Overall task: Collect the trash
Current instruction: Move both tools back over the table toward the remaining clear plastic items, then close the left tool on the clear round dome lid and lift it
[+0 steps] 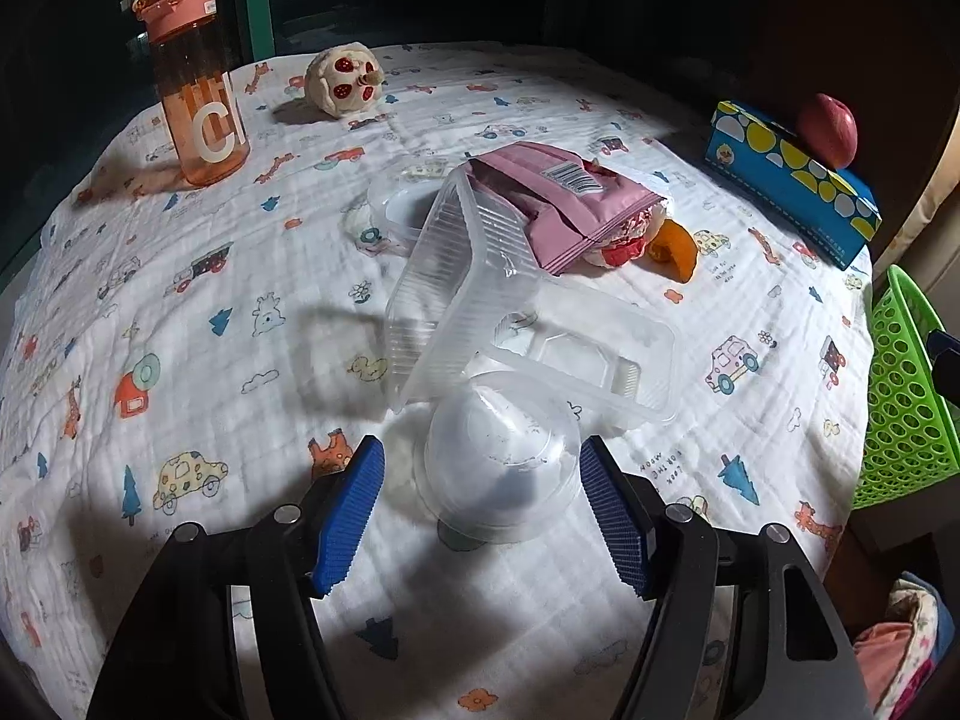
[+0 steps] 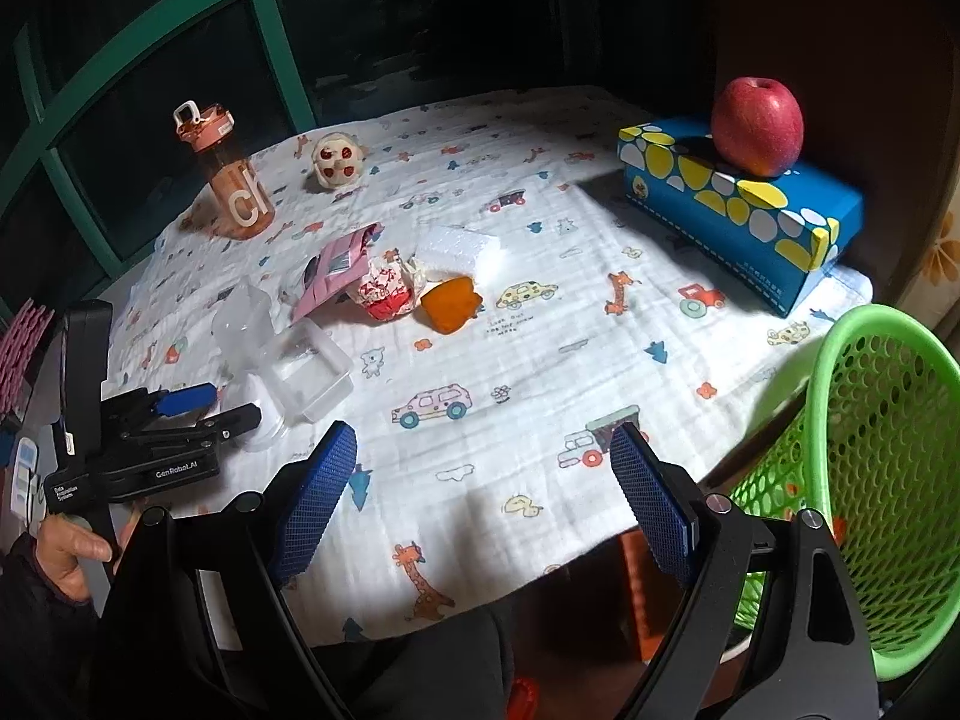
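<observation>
Clear plastic makes up most of the trash on the printed tablecloth [image 1: 180,324]: one upturned cup [image 1: 501,468] at the near edge, and behind it three trays, a ribbed one [image 1: 444,276] tilted on edge, a flat one [image 1: 594,354] to its right, and a third [image 1: 399,210] farther back. None of them shows anything inside. Behind the trays lie one pink snack bag [image 1: 570,204], one red-and-white wrapper [image 2: 387,291] and one orange peel [image 2: 451,303].

The left gripper [image 1: 480,510] stands around the cup, its blue pads [image 1: 351,516] wide on either side and clear of the plastic, so nothing is gripped. The right gripper [image 2: 480,504] hangs open over bare cloth near the table's near edge, holding nothing.

The green mesh basket [image 2: 888,480] stands off the table's right edge; what it holds cannot be told. Only the right wrist view shows a white foam block [image 2: 462,246] behind the peel and the person's hand [image 2: 66,552] on the left gripper's handle. In the left wrist view the bag hides that block.

Far left stand one orange water bottle [image 1: 195,90] and one plush toy [image 1: 343,79]. Far right, one red apple [image 2: 757,126] sits on one blue tissue box [image 2: 738,210].
</observation>
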